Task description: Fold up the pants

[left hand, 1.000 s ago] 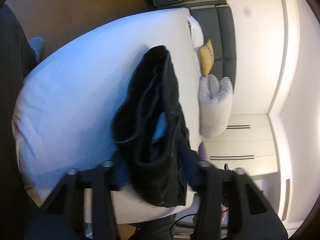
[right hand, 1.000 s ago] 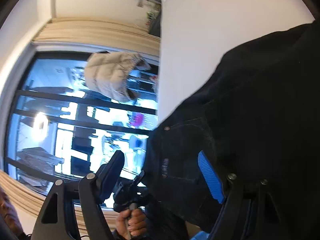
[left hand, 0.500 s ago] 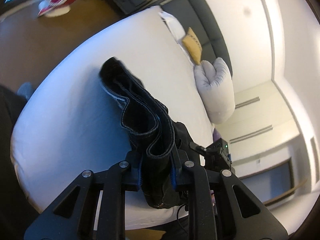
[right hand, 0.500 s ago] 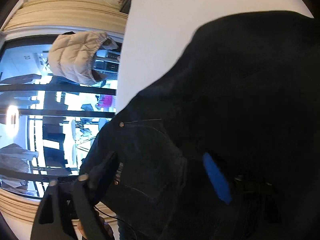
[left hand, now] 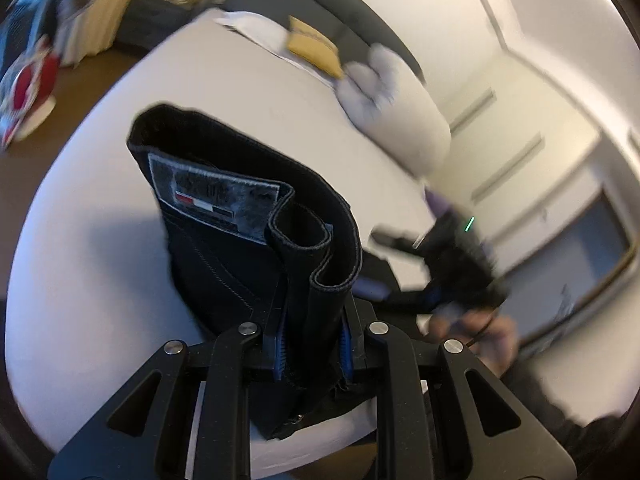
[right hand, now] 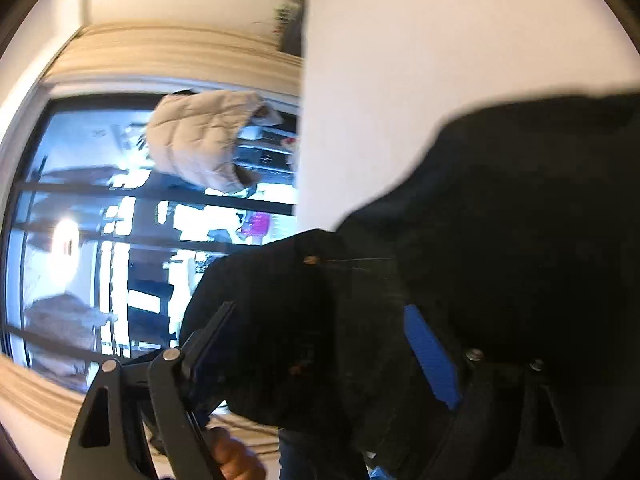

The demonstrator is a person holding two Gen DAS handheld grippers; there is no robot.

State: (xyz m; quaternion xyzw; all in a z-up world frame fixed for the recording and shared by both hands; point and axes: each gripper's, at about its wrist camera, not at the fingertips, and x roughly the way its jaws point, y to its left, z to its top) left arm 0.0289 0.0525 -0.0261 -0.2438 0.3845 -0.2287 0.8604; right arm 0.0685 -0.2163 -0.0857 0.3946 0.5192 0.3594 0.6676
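Black pants [left hand: 240, 248] with a grey brand label [left hand: 212, 196] rise off the white bed [left hand: 100, 280]. My left gripper [left hand: 314, 332] is shut on the folded waistband, which stands up in a curl above the fingers. To the right, blurred, a hand [left hand: 476, 326] holds the right gripper over the bed's edge. In the right wrist view the pants [right hand: 520, 220] fill the lower right. My right gripper [right hand: 320, 340] has its jaws wide and closing, with dark cloth lying between the black finger and the blue pad [right hand: 428, 356]; the pads do not press on it.
A grey-white pillow [left hand: 400, 112] and a yellow cushion [left hand: 312, 46] lie at the bed's far end against a dark headboard [left hand: 360, 28]. Brown floor [left hand: 80, 76] runs along the left. A beige puffer jacket [right hand: 204, 140] hangs before a large window [right hand: 80, 240].
The left gripper closed on the waistband, rolled and lifted it off the bed. In the right wrist view the pants stayed between wide jaws, and the cloth shifted.
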